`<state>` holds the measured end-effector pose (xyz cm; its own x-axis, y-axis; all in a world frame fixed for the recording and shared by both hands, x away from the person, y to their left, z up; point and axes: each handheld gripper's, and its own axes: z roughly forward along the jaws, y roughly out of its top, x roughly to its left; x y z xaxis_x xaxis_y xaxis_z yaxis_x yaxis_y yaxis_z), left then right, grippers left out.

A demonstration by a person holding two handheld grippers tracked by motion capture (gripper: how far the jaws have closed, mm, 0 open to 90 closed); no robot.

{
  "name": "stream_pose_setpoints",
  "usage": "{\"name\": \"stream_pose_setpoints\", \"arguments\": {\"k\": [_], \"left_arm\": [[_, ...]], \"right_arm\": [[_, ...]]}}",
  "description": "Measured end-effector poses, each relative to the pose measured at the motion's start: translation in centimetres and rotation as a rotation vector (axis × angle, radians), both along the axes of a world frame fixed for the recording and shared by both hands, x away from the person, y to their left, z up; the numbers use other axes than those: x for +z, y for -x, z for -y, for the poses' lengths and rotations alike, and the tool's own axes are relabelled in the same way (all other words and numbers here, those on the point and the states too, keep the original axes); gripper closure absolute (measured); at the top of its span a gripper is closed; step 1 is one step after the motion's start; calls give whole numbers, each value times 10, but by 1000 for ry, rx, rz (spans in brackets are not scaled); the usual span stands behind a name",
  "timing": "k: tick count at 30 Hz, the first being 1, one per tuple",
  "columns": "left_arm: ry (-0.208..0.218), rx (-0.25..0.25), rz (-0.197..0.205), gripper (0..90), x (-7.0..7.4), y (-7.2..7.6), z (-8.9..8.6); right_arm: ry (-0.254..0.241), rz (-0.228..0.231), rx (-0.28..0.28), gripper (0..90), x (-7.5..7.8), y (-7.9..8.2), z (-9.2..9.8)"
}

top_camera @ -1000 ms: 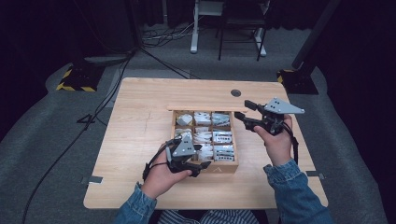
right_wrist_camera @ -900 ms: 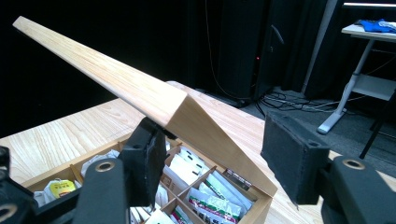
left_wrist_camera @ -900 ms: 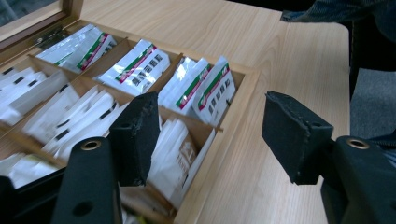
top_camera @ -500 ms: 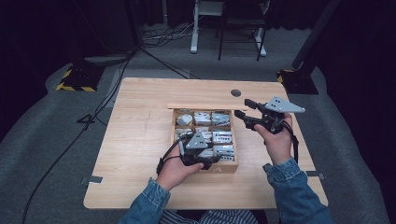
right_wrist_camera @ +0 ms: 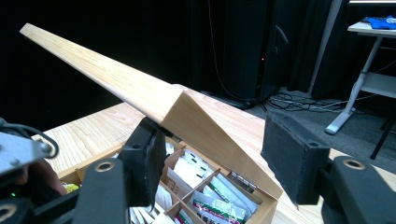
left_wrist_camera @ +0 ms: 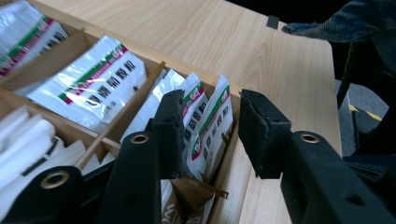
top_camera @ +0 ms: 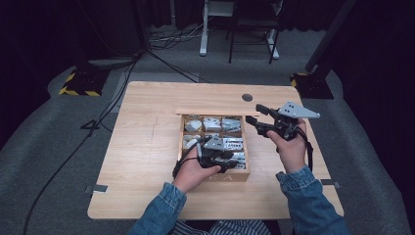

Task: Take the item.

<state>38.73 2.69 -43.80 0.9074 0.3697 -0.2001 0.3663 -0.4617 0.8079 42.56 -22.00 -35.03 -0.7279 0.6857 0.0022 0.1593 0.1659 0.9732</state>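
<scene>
A wooden box [top_camera: 214, 176] with several compartments of white sachets [top_camera: 230, 143] sits mid-table. Its lid [top_camera: 215, 112] stands raised along the far side. My left gripper [top_camera: 234, 164] hovers low over the box's near right part, open. In the left gripper view its jaws [left_wrist_camera: 212, 100] straddle upright sachets [left_wrist_camera: 210, 126] in the corner compartment without clamping them. My right gripper [top_camera: 252, 112] is held off the box's far right corner, open. In the right gripper view the raised lid [right_wrist_camera: 140, 91] slants in front of the gripper [right_wrist_camera: 215, 126], its corner near the left jaw.
The light wooden table [top_camera: 147, 137] has bare room left of the box and a round cable hole [top_camera: 247, 97] at the back. Cables [top_camera: 122, 98] trail over the grey floor at left, near a striped stand base [top_camera: 78, 83]. White desk legs [top_camera: 203, 29] stand behind.
My left gripper has moved right from the box's near left corner to over its near right compartments. The right gripper has stayed almost still.
</scene>
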Motion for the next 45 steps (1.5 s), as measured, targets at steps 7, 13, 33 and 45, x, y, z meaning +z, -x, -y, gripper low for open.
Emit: {"name": "stream_pose_setpoints", "arguments": {"k": [7, 13, 33, 45], "left_arm": [[-29, -15, -56, 696, -4, -4, 7], [-41, -27, -76, 752, -9, -8, 9], [34, -70, -37, 898, 3, -13, 3], [143, -83, 26, 899, 25, -12, -9]], "right_arm": [[1, 0, -1, 407, 0, 0, 0], [3, -2, -1, 407, 0, 1, 0], [-3, -8, 6, 403, -1, 0, 0], [-2, -12, 11, 401, -2, 0, -1]]}}
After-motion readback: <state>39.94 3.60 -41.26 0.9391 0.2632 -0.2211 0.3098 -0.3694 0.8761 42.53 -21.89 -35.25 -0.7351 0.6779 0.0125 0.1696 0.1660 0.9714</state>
